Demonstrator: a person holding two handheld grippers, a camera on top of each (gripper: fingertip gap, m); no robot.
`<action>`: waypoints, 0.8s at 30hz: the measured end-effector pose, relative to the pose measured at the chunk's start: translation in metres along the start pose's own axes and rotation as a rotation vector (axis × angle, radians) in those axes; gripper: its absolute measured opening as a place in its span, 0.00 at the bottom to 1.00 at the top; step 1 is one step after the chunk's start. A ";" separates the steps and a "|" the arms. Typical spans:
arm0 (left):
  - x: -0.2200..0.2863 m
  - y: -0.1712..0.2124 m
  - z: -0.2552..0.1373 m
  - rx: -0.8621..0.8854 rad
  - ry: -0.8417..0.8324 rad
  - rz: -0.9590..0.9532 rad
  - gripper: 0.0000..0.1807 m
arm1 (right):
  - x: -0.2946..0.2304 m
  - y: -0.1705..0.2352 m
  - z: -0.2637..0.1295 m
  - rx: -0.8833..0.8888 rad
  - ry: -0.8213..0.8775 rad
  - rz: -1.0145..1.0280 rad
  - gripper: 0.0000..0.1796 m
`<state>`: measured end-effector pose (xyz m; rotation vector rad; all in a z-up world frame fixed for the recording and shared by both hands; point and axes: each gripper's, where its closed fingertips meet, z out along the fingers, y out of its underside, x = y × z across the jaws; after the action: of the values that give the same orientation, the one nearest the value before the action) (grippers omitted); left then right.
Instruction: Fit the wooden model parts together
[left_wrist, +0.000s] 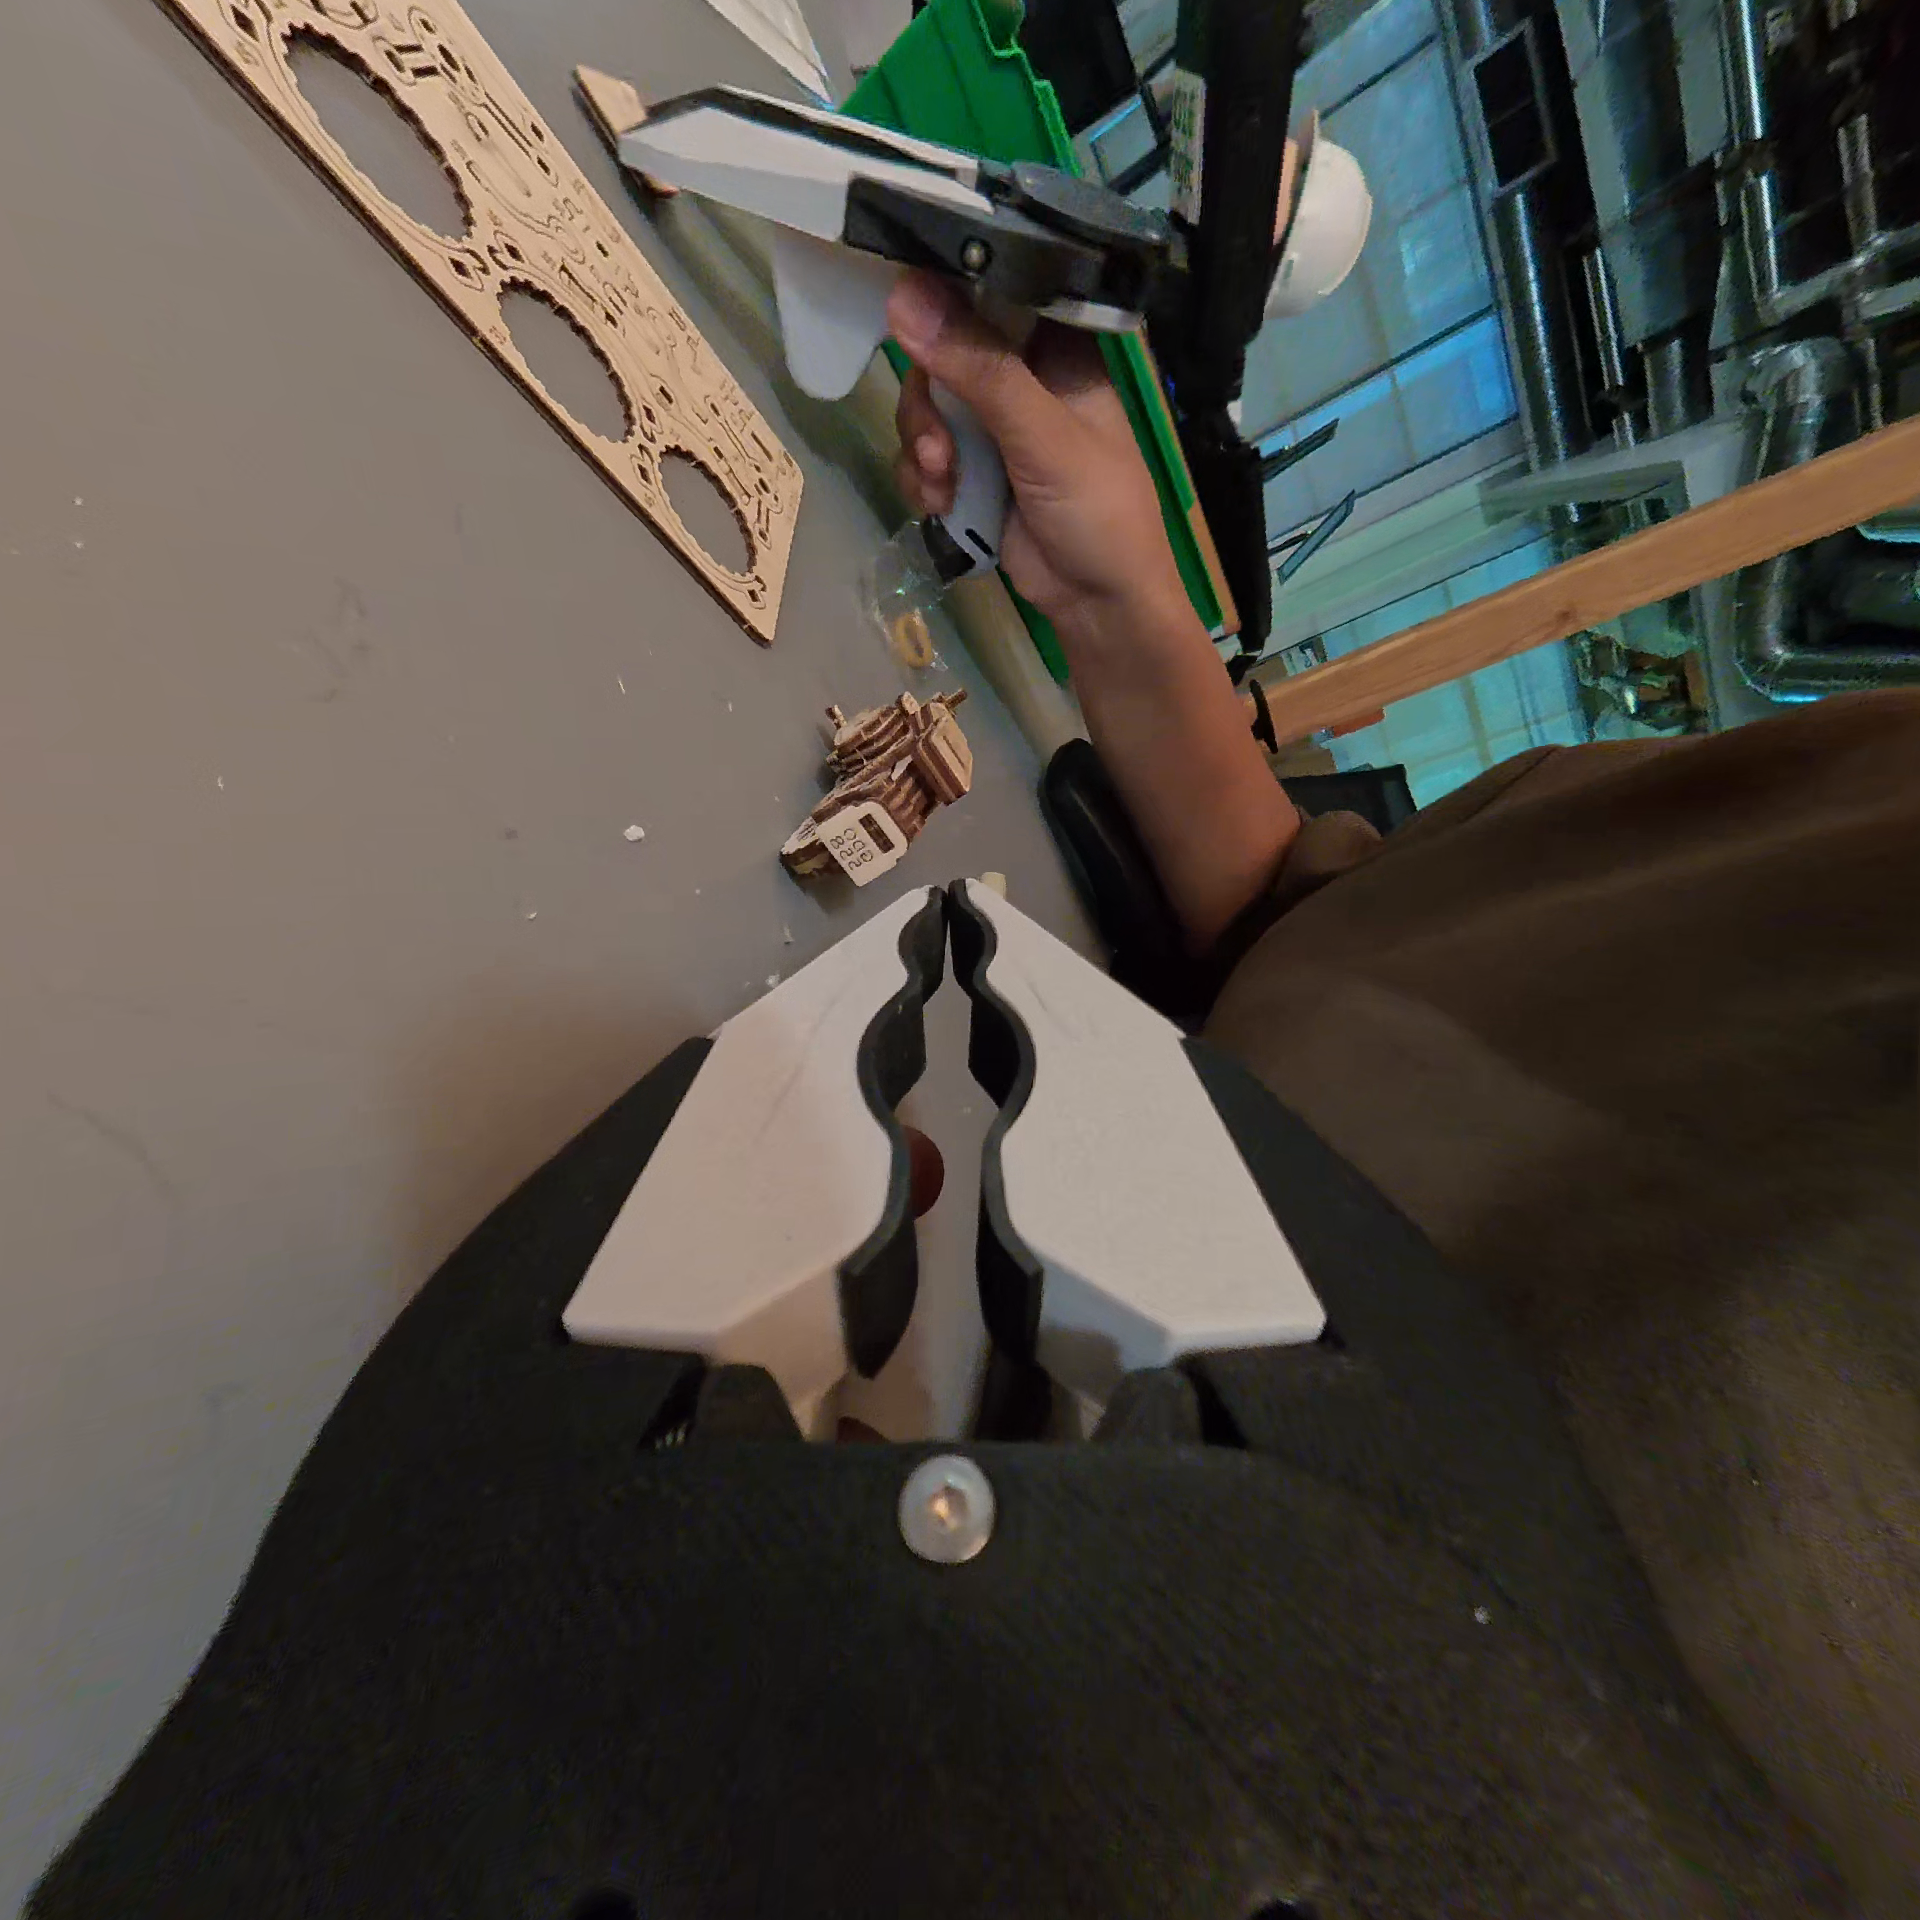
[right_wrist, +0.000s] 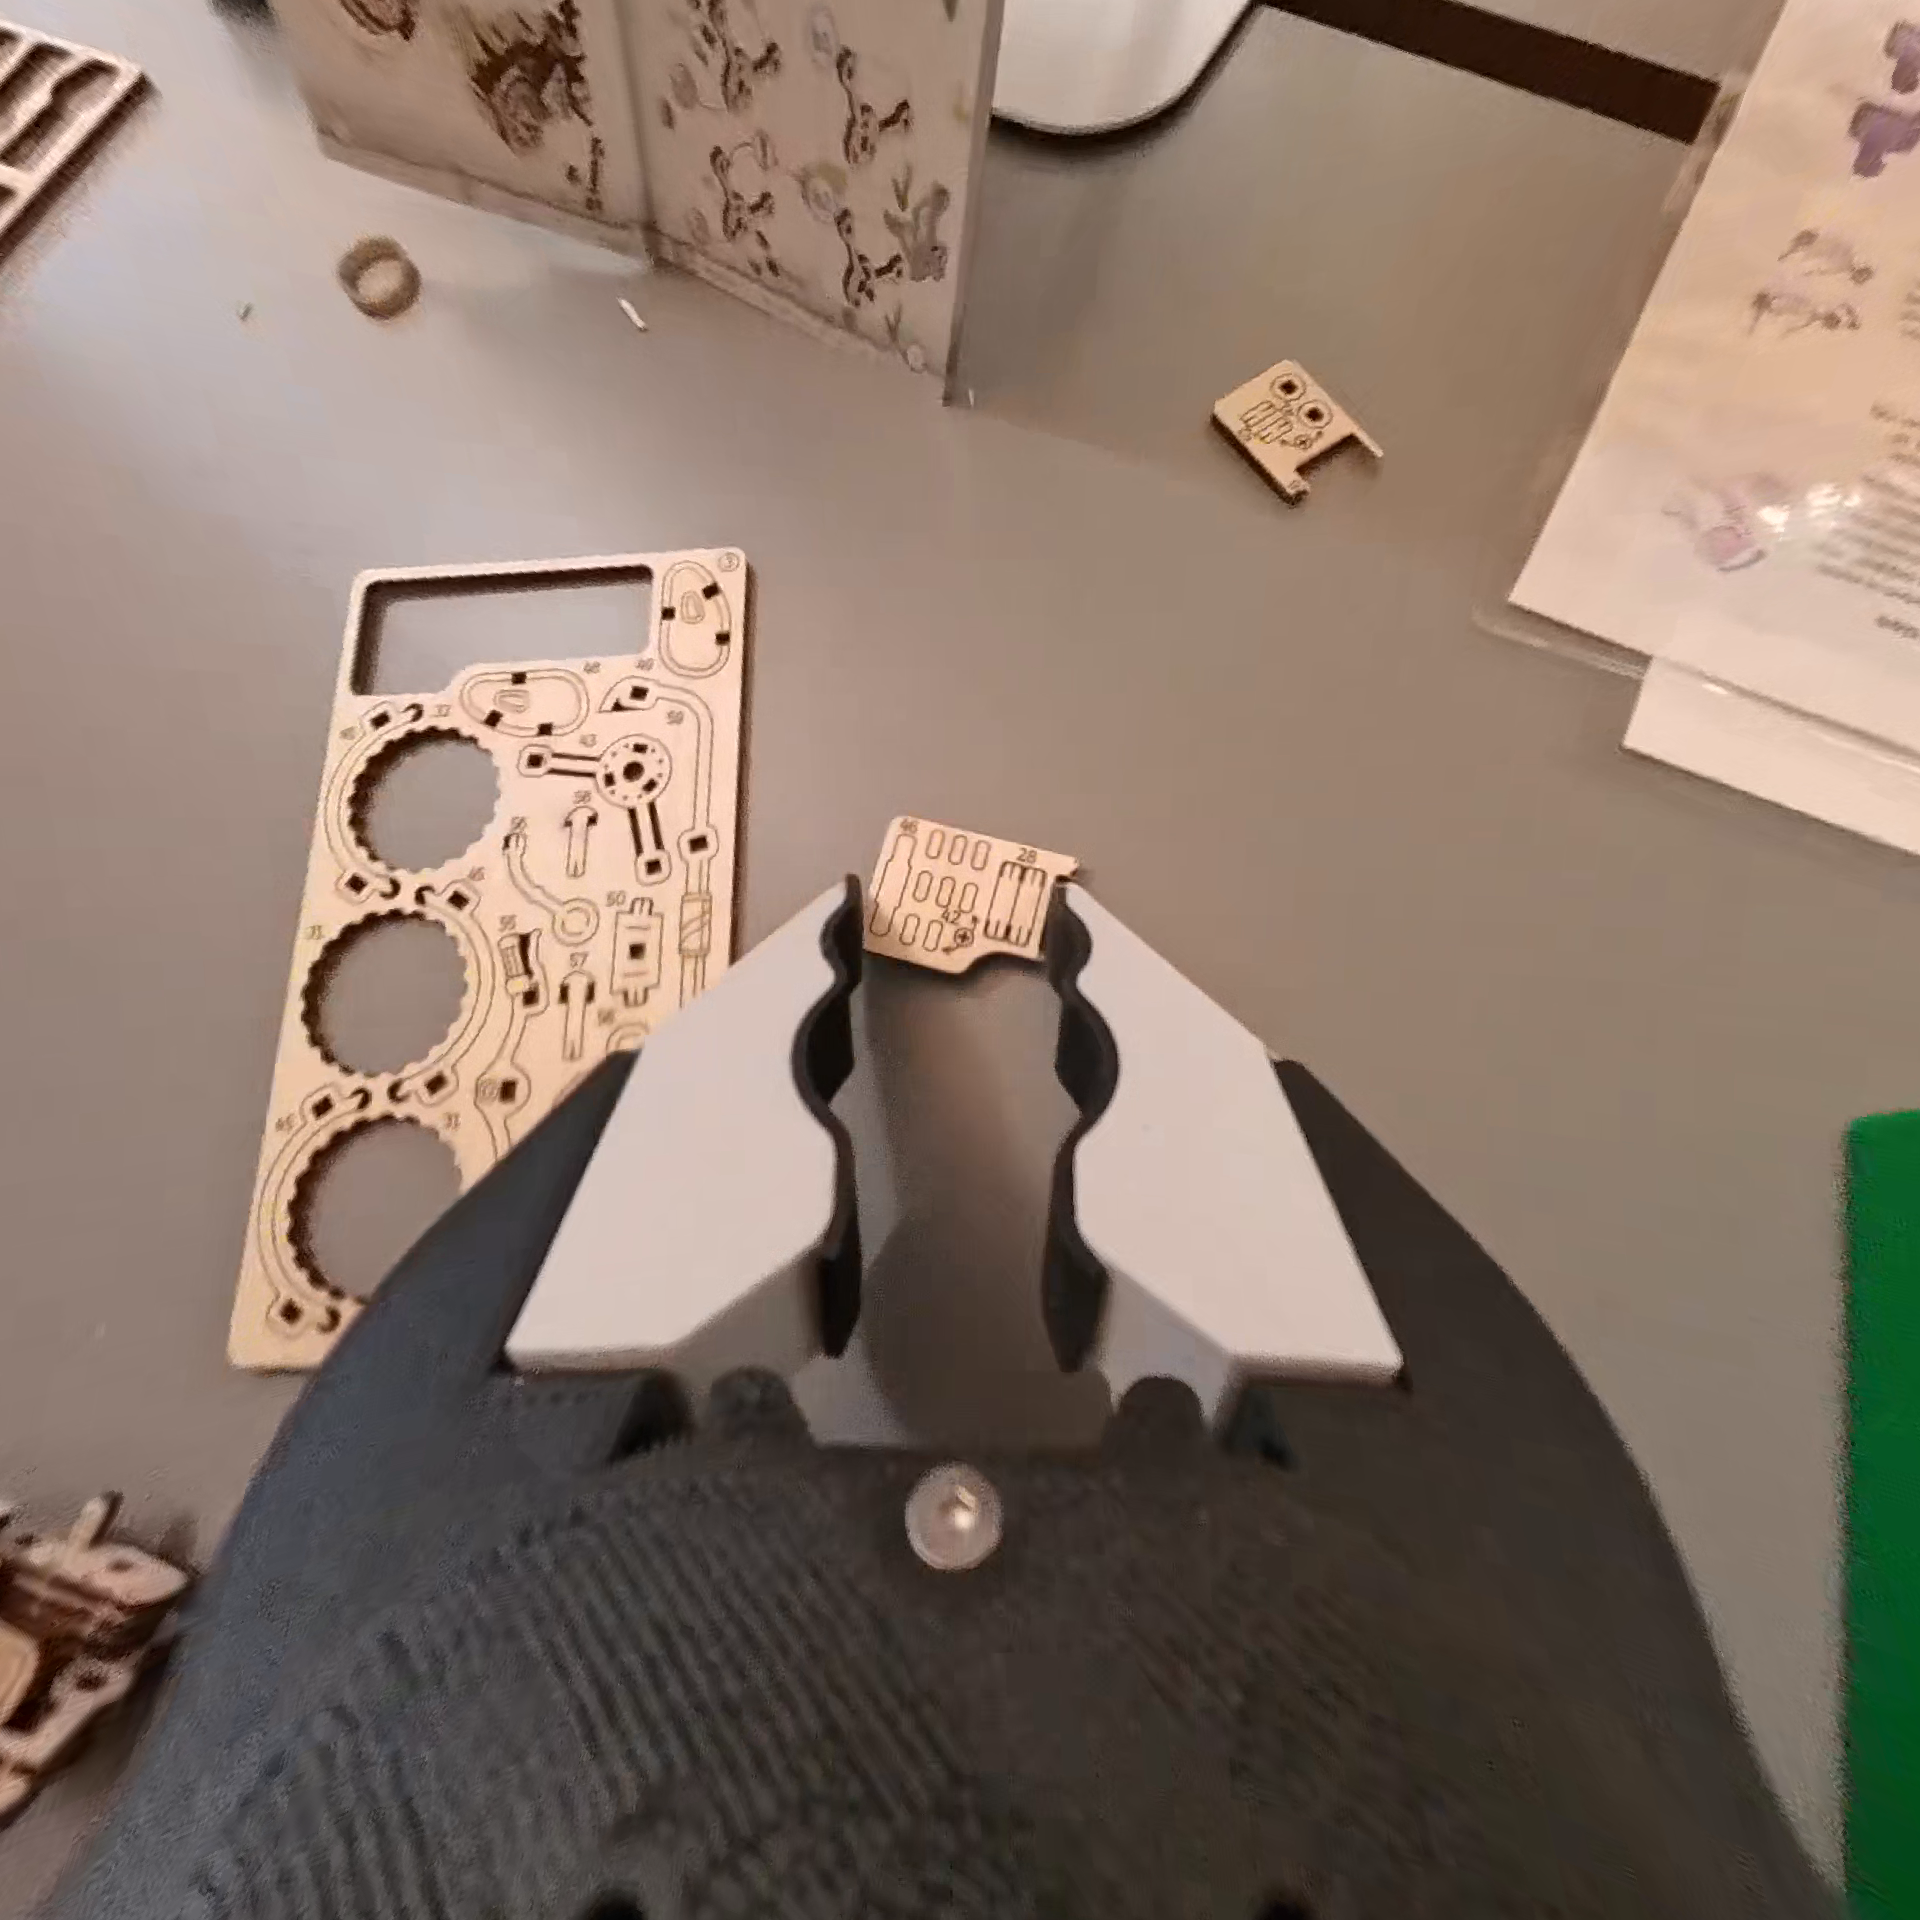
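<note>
While the grey table (right_wrist: 1195, 644) carries everything, its matt surface is flecked with pale crumbs and splinters. Taking the large wooden parts sheet (right_wrist: 488, 935) with its three toothed round cut-outs as landmark: just to its right lies a small wooden parts piece (right_wrist: 961, 899), and the right gripper (right_wrist: 961, 925) has its jaws spread to either side of that piece, the tips close by its edges; whether they press it cannot be told. Farther right of the sheet and beyond lies another small cut piece (right_wrist: 1294, 426), apart from everything. Beyond the sheet stands a printed box (right_wrist: 727, 156), with a small wooden ring (right_wrist: 379, 272) to its left, and far right of the sheet lie printed pages (right_wrist: 1766, 416) in a clear sleeve. On the near side of the sheet sits a part-built wooden model (left_wrist: 883, 784) bearing a white tag. The left gripper (left_wrist: 948, 914) hangs above the table near that model, its jaws pressed together at the tips with nothing seen between them. A green bin (left_wrist: 966, 94) stands at the table's edge. In the left wrist view a bare hand (left_wrist: 1018, 436) grasps the right gripper's handle, and a brown sleeve fills the side. Behind are glass panes, a wooden beam (left_wrist: 1558, 592), metal ducts (left_wrist: 1766, 260) and a white hard hat (left_wrist: 1325, 223).
</note>
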<state>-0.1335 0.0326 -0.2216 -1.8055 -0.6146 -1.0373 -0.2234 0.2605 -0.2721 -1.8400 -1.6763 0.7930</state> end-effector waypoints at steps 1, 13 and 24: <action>0.000 0.000 0.000 0.001 -0.001 0.000 0.00 | 0.000 -0.001 0.002 -0.001 0.004 0.013 0.19; 0.001 0.000 0.001 -0.008 -0.027 0.082 0.00 | 0.052 -0.071 0.007 0.100 0.027 -0.080 0.27; 0.000 -0.002 0.000 -0.004 -0.026 0.076 0.00 | 0.072 -0.078 0.077 -0.043 -0.021 -0.086 0.13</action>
<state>-0.1353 0.0339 -0.2205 -1.8342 -0.5553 -0.9656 -0.3282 0.3387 -0.2749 -1.7813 -1.7855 0.7481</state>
